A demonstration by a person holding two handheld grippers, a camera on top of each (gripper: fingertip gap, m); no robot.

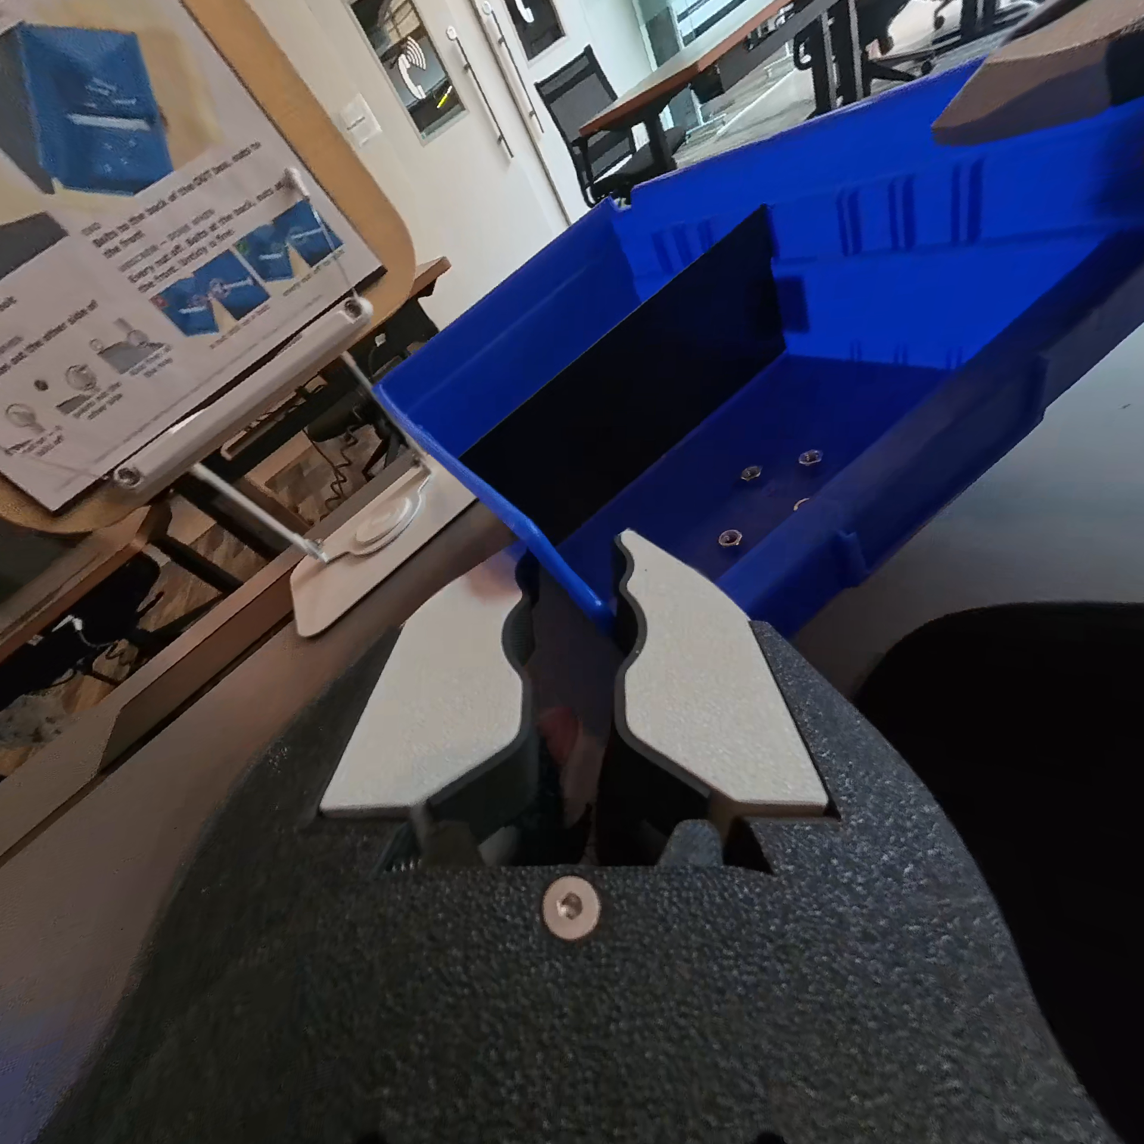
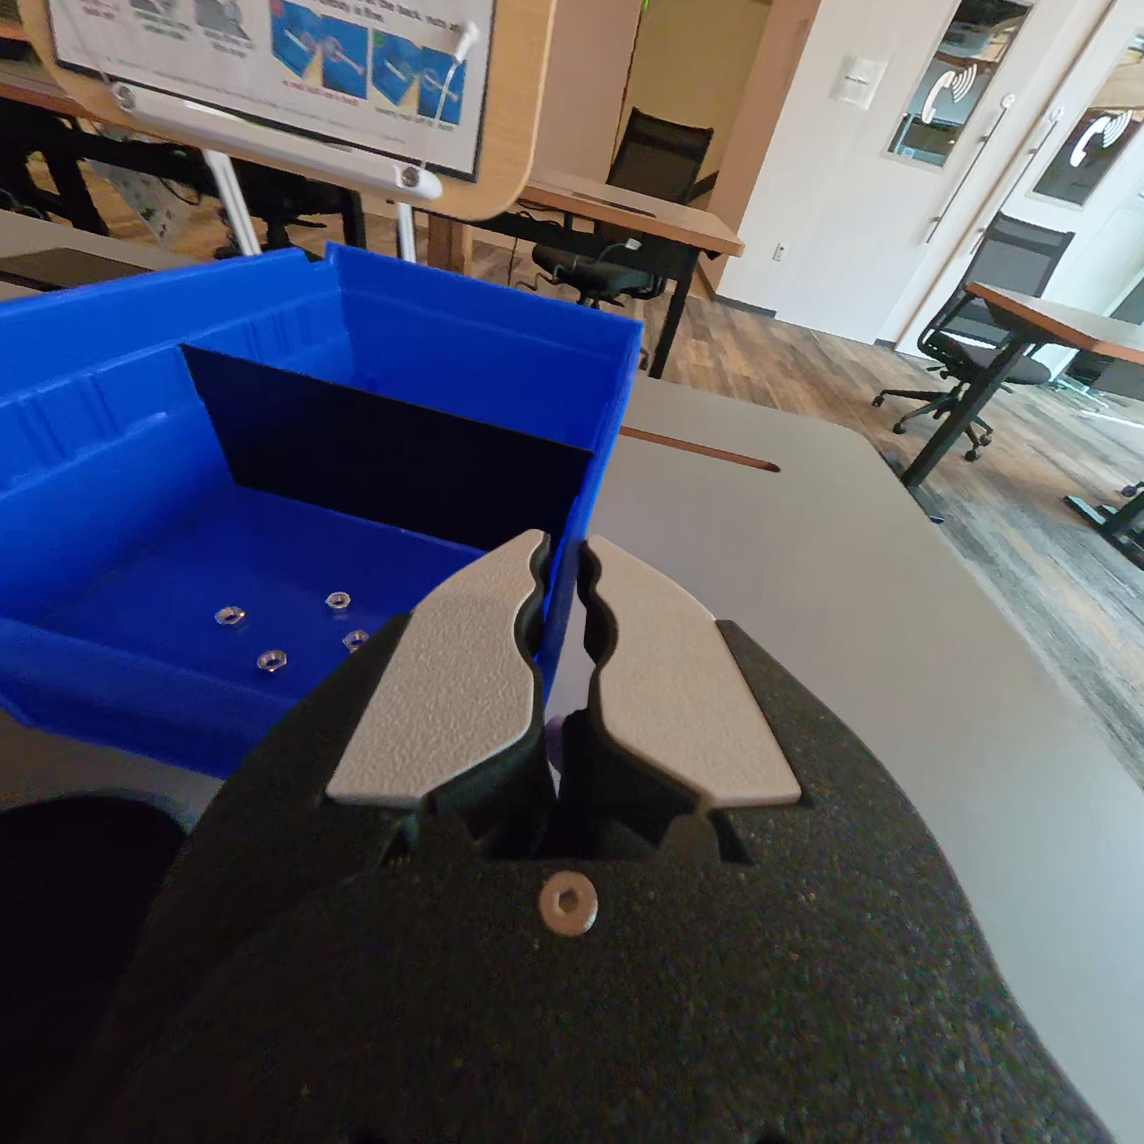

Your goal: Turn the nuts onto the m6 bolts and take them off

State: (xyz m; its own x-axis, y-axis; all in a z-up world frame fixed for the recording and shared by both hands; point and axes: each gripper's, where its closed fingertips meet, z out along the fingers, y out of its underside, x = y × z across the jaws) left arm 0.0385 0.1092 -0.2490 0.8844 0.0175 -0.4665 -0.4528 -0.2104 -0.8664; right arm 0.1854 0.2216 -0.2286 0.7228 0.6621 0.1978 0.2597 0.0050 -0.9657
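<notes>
Across the frame's right side your grey table [image 2: 836, 619] meets wood flooring, desks and office chairs. At left, the blue plastic bin [image 2: 464, 322] holds four small hex nuts [image 2: 272, 661] on its smooth floor before a black divider [image 2: 402, 458]. Your right gripper [image 2: 562, 545] clamps the bin's side wall; your left gripper [image 1: 572, 579] straddles the opposite wall, one textured grey finger [image 1: 675, 619] against it.

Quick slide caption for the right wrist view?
Right tool straddling the blue bin's side wall, four loose nuts on the bin floor before a black divider.
</notes>
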